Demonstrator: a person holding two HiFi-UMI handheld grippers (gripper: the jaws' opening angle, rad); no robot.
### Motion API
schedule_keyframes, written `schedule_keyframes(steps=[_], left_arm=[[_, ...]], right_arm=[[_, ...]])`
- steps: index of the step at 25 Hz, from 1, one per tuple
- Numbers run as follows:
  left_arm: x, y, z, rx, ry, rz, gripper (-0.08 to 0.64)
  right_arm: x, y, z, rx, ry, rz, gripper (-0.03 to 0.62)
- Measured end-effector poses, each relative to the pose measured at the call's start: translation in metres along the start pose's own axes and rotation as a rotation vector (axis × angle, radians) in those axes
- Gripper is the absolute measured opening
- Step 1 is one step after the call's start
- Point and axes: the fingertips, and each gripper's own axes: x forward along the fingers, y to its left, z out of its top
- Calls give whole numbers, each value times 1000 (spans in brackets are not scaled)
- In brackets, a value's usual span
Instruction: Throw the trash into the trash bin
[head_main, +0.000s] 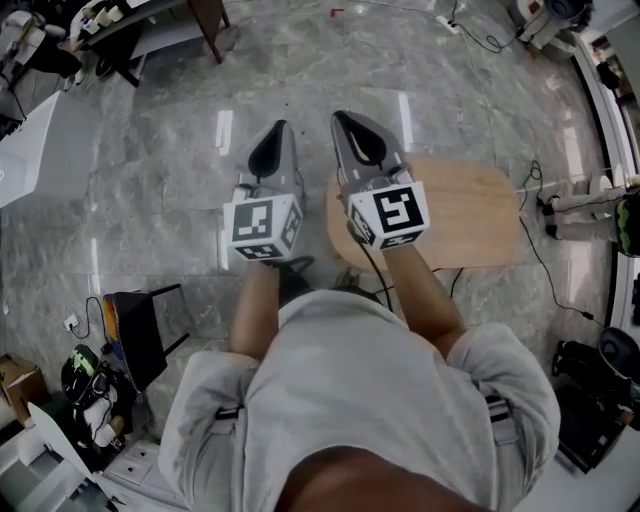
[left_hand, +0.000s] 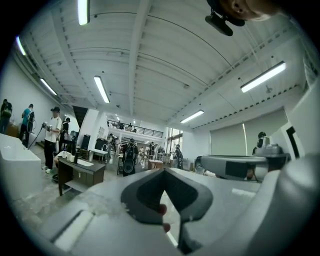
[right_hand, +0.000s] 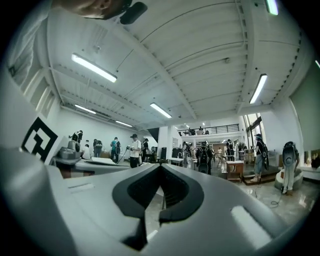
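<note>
The grey floor (head_main: 150, 200) and a wooden table (head_main: 480, 215) lie below. The left gripper (head_main: 279, 128) and right gripper (head_main: 341, 118) point level, both clenched on nothing. No trash or bin shows in any view. The task seems idle; the next move calls for finding the trash.

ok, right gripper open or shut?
Shut: in the right gripper view, the right gripper has its jaw tips touching, with nothing between them.
</note>
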Motion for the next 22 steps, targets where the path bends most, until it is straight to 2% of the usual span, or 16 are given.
schedule_keyframes(steps=[2,6,11,18,22], left_arm=[[1,-28,3,16,-7,-17,18],[-2,-69,9,40,-7,-52,18],[-20,-75,19,92,-8,-54,18],[-15,-101,-2,87,34,-65,18],[-6,-117,-5,102,31,-85,19]], right_arm=[[-20,-11,6,-20,-6,4,6],[-50,-31,10,23,-16,-4,6],[-66,-27,1,49,-5,-8,7],[-92,-50,-9,39,-10,-45,8],[-96,-64,-8,28,-20,-59,7]])
